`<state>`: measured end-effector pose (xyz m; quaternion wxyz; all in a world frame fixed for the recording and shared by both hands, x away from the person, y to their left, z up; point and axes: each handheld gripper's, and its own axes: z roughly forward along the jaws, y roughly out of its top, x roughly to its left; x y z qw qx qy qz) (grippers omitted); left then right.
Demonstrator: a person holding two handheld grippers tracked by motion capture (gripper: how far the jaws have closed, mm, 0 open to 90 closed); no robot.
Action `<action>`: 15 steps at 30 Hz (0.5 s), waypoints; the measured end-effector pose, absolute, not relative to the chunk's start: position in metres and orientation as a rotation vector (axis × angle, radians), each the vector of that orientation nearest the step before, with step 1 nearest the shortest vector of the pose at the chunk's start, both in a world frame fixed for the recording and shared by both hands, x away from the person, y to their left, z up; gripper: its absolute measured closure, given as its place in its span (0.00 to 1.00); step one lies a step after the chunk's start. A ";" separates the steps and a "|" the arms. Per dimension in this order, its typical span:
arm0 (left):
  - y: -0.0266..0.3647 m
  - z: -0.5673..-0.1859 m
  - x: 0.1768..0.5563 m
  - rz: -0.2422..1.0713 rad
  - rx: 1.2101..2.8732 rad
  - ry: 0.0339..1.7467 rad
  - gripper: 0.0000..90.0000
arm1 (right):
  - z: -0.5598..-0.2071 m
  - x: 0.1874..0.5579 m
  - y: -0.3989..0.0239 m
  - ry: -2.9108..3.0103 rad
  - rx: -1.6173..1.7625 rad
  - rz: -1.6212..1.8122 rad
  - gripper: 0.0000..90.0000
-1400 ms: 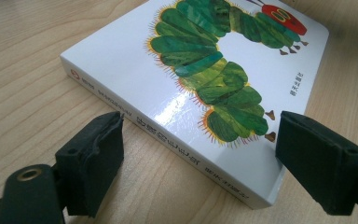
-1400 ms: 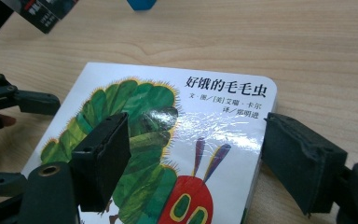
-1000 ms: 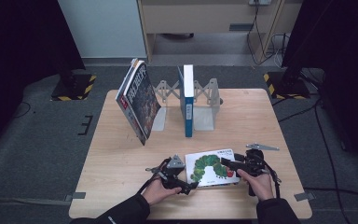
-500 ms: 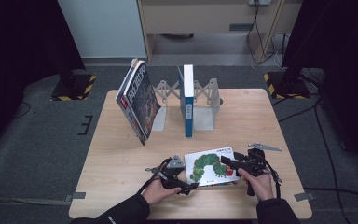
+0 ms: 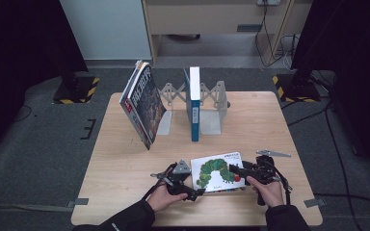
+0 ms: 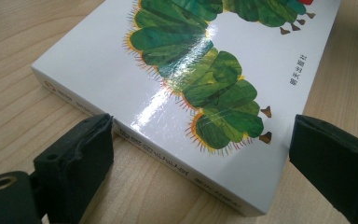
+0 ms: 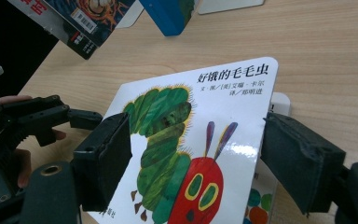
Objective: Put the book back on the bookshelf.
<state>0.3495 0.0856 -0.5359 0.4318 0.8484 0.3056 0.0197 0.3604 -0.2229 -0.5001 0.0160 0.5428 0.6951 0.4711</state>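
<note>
Both jaws spread, the left gripper [image 5: 189, 185] and right gripper [image 5: 241, 172] flank the caterpillar picture book [image 5: 218, 172], gripping nothing.

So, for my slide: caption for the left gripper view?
Left gripper open astride the spine corner of a caterpillar book lying flat on the table.

A white book [image 5: 218, 172] lies flat on the table's near edge. Its shiny cover shows a big green caterpillar [image 7: 165, 140] with a red face, and black writing sits near one corner.
</note>
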 end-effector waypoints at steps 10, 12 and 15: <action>0.086 -0.536 0.350 0.043 2.108 0.768 0.06 | -0.499 0.356 -0.223 2.189 1.735 1.529 0.33; 0.086 -0.536 0.350 0.043 2.107 0.768 0.06 | -0.498 0.357 -0.220 2.214 1.703 1.499 0.32; 0.086 -0.536 0.350 0.042 2.107 0.768 0.06 | -0.500 0.361 -0.217 2.230 1.696 1.492 0.32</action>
